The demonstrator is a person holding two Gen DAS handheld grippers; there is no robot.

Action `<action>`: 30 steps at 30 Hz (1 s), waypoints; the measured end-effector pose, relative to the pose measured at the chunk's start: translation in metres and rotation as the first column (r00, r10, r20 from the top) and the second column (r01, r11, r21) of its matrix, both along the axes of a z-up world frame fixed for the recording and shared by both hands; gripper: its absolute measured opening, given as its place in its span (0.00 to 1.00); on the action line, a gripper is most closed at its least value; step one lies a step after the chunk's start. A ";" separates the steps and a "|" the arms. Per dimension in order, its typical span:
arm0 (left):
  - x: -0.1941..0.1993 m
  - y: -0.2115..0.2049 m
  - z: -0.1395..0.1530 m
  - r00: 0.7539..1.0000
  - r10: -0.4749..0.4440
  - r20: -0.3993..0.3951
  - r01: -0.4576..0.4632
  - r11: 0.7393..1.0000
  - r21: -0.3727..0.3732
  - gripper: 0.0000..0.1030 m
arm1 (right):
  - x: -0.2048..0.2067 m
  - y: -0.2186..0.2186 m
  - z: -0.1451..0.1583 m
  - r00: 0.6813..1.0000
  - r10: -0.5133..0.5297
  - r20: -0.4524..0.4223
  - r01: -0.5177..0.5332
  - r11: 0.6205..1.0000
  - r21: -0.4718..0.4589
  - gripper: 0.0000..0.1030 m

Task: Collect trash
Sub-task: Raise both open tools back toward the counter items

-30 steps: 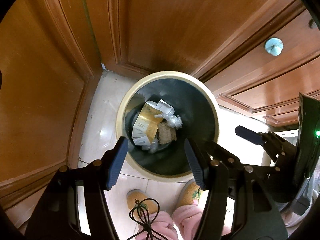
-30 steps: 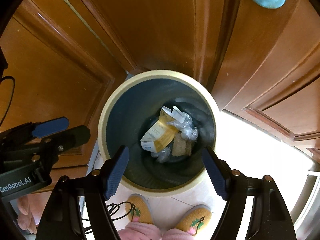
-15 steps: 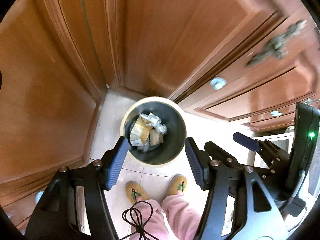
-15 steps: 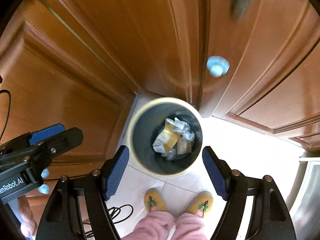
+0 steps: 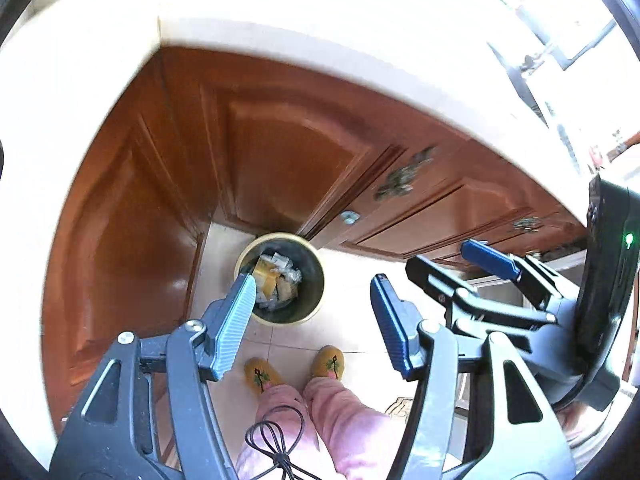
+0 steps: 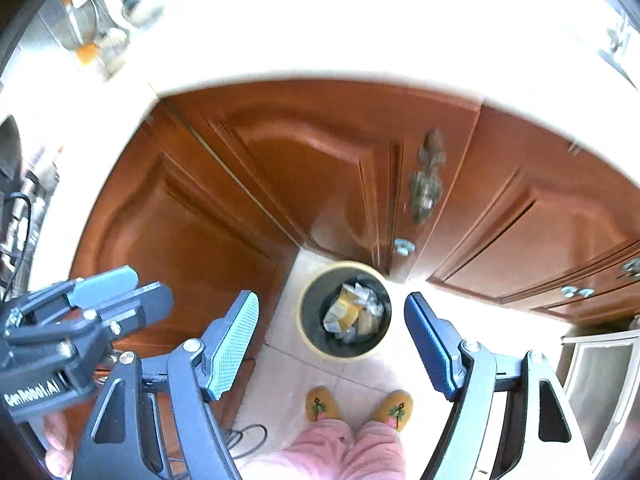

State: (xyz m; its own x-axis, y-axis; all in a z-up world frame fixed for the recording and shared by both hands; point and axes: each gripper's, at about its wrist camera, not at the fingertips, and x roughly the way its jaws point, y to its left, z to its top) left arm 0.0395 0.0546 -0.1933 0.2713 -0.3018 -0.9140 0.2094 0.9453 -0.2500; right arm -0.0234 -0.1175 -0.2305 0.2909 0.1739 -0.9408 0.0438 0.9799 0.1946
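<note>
A round cream-rimmed trash bin (image 5: 310, 312) stands on the tiled floor in the corner of the wooden cabinets; it also shows in the right wrist view (image 6: 320, 350). Inside lie paper and plastic trash (image 5: 276, 280), with a yellow-and-white wrapper (image 6: 344, 310) on top. My left gripper (image 5: 312, 304) is open and empty, high above the bin. My right gripper (image 6: 330, 320) is open and empty, also high above the bin. Each gripper shows in the other's view, the right one (image 5: 492, 264) and the left one (image 6: 108, 284).
Brown cabinet doors (image 6: 304, 176) with metal handles (image 6: 426, 188) meet at a corner behind the bin. A pale countertop (image 6: 320, 40) runs above them, with kitchenware at the far left. The person's yellow slippers (image 6: 320, 402) stand in front of the bin. A black cable (image 5: 276, 436) hangs near the legs.
Both grippers have risen far above the bin, which now looks much smaller. The countertop and the cabinet fronts have come into view. Both stay open and empty.
</note>
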 end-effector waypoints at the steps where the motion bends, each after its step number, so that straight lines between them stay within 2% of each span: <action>1: -0.001 -0.001 0.014 1.000 -0.008 0.017 0.008 1.000 0.002 0.55 | 0.001 0.000 0.015 1.000 -0.002 0.014 0.002 1.000 0.002 0.74; 7: -0.001 0.000 0.085 0.992 -0.030 0.124 0.029 1.000 0.005 0.55 | 0.003 0.005 0.090 0.995 -0.009 0.099 0.011 1.000 -0.023 0.74; 15: 0.016 0.003 0.160 0.967 -0.026 0.253 0.029 1.000 -0.009 0.56 | 0.013 0.007 0.181 0.970 -0.056 0.239 0.062 0.998 -0.018 0.74; 23: 0.031 -0.004 0.213 0.941 -0.057 0.334 0.060 0.998 0.001 0.62 | 0.029 0.001 0.254 0.948 -0.076 0.310 0.088 0.996 -0.024 0.74; 30: 0.068 -0.023 0.248 0.924 -0.052 0.379 0.061 0.998 -0.011 0.71 | 0.066 -0.033 0.300 0.938 -0.119 0.326 0.119 0.993 0.019 0.74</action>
State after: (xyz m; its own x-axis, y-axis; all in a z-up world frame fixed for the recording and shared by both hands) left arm 0.1076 0.0315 0.0548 0.5779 -0.3453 -0.7395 0.3454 0.9244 -0.1618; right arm 0.0427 -0.1506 0.0691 0.5998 0.1181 -0.7914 0.0947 0.9716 0.2168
